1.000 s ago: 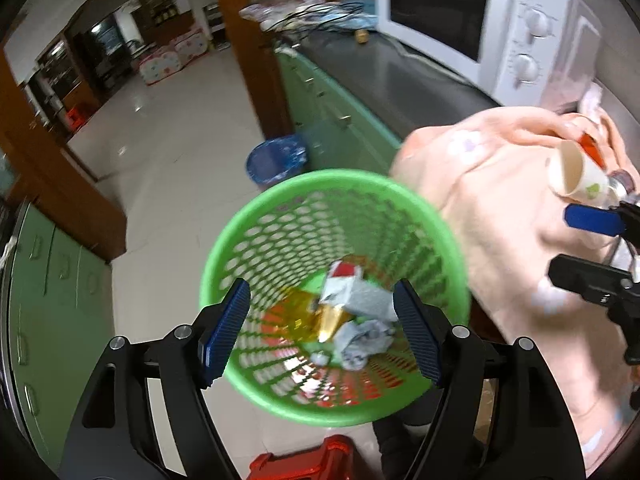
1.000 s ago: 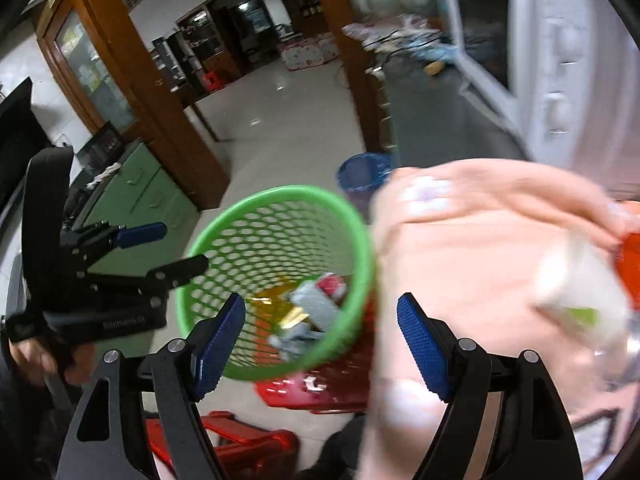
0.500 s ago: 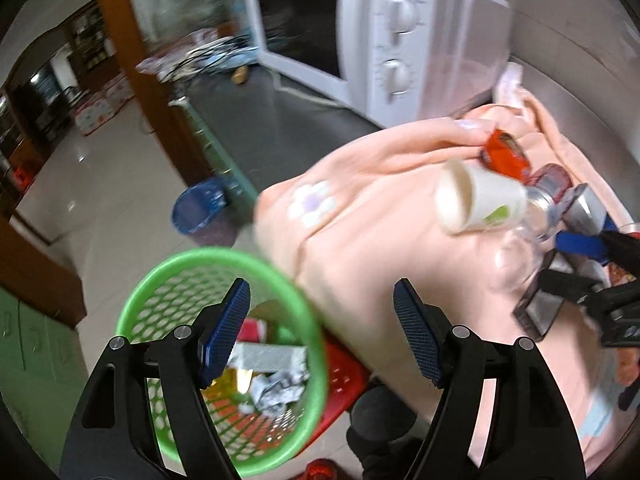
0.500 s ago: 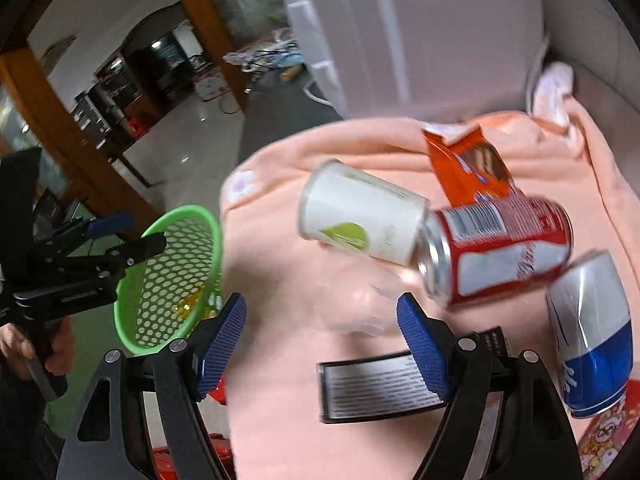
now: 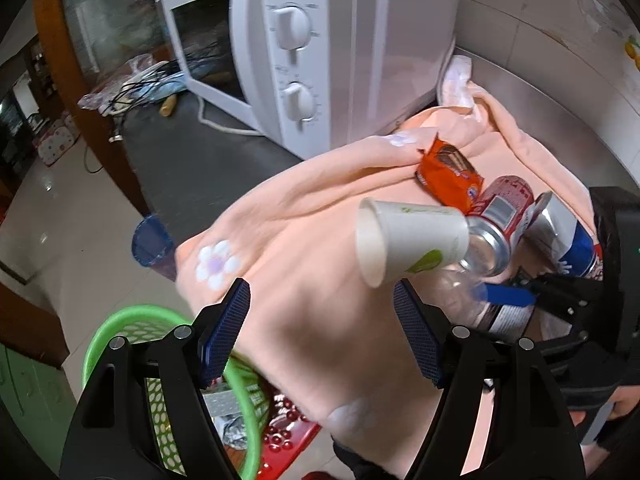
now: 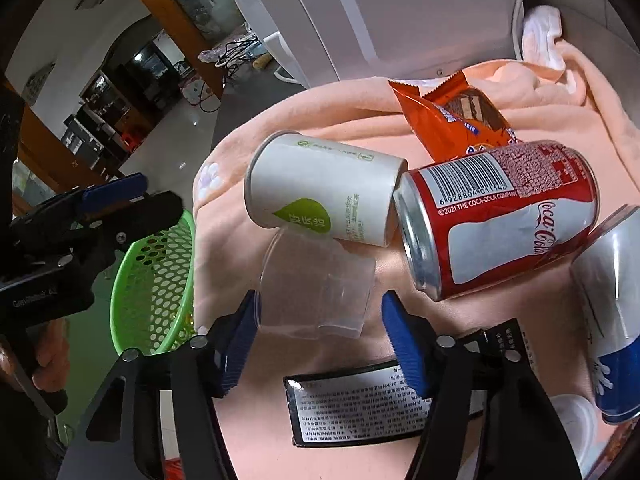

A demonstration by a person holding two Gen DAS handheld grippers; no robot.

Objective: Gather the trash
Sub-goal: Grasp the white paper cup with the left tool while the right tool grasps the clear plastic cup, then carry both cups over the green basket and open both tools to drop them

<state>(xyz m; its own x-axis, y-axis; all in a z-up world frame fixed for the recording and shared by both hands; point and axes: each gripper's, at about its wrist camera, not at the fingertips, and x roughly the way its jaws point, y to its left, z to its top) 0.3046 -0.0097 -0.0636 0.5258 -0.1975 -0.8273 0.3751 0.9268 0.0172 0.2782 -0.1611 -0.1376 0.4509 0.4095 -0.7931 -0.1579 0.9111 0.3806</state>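
Observation:
Trash lies on a peach cloth (image 6: pixel 304 456) on the counter: a white paper cup (image 6: pixel 320 196), a clear plastic cup (image 6: pixel 316 284), a red Coca-Cola can (image 6: pixel 504 216), an orange snack wrapper (image 6: pixel 452 116), a silver-blue can (image 6: pixel 612 312) and a black printed packet (image 6: pixel 360 408). My right gripper (image 6: pixel 320 340) is open, its fingers on either side of the clear cup. My left gripper (image 5: pixel 320 332) is open and empty above the cloth's near edge. The green mesh basket (image 5: pixel 120 328) with trash in it is below the left gripper, beside the counter; it also shows in the right wrist view (image 6: pixel 156 280).
A white microwave (image 5: pixel 320 52) stands on the dark counter (image 5: pixel 192 168) behind the cloth. A blue bin (image 5: pixel 150 240) stands on the floor. A red stool (image 5: pixel 288 440) is under the basket. Cables and bags (image 5: pixel 132 80) lie at the counter's far end.
Both grippers have swung from the basket to the counter. The right gripper has moved in around the clear cup. The left gripper now looks over the cloth and trash.

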